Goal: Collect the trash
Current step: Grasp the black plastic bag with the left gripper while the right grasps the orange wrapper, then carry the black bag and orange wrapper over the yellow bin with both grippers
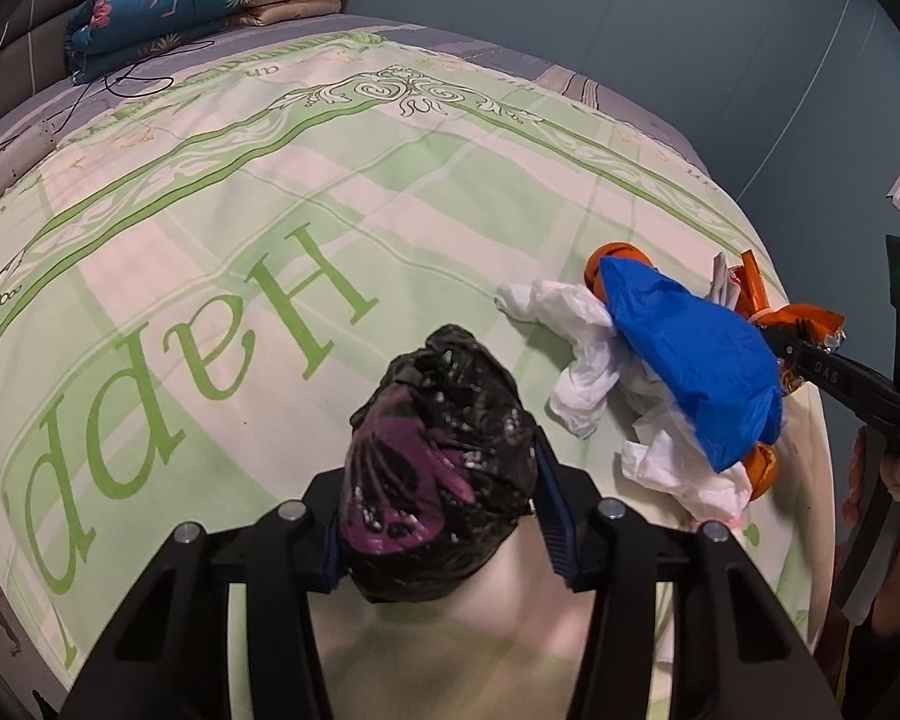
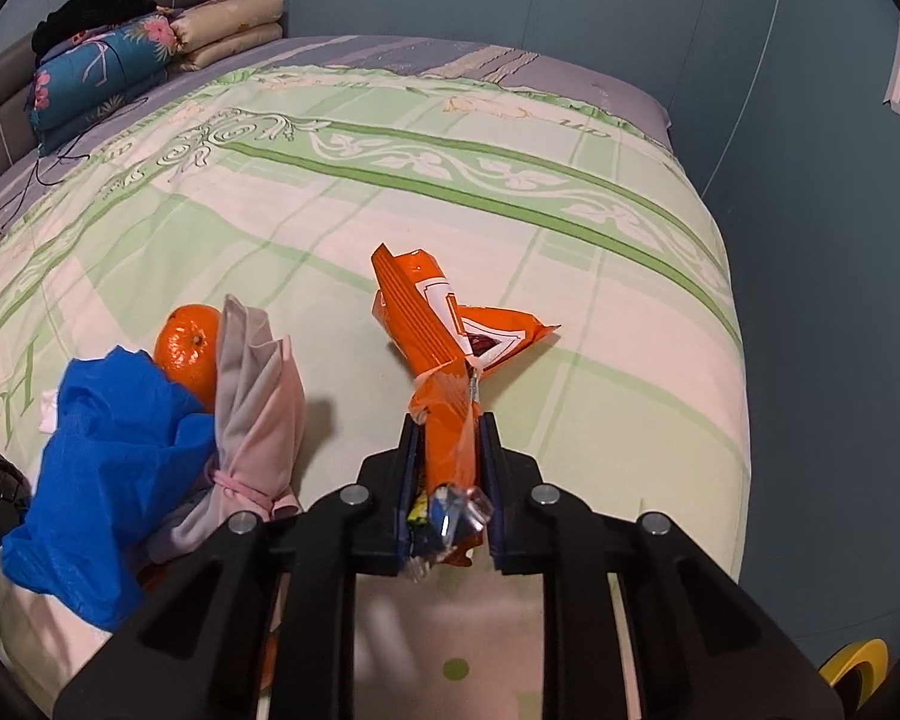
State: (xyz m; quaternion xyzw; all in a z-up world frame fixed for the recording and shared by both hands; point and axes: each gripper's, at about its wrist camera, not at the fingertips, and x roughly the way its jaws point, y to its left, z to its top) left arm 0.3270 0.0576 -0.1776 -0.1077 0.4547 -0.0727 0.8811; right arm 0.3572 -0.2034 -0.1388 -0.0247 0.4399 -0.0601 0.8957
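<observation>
Both grabs made: my left gripper (image 1: 438, 480) clenches the black bag (image 1: 435, 456), my right gripper (image 2: 447, 480) the orange wrapper (image 2: 444, 348) at twelve o'clock; next, lift both clear

Left tongs (image 1: 438, 480) clamp a black bag (image 1: 438, 456) (crumpled) — on the bed (image 1: 210, 228).

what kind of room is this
Most likely a bedroom. The trash lies on a bed under a green patterned sheet, folded quilts are stacked at its far end against a padded headboard, and plain blue-green walls close it in.
</observation>
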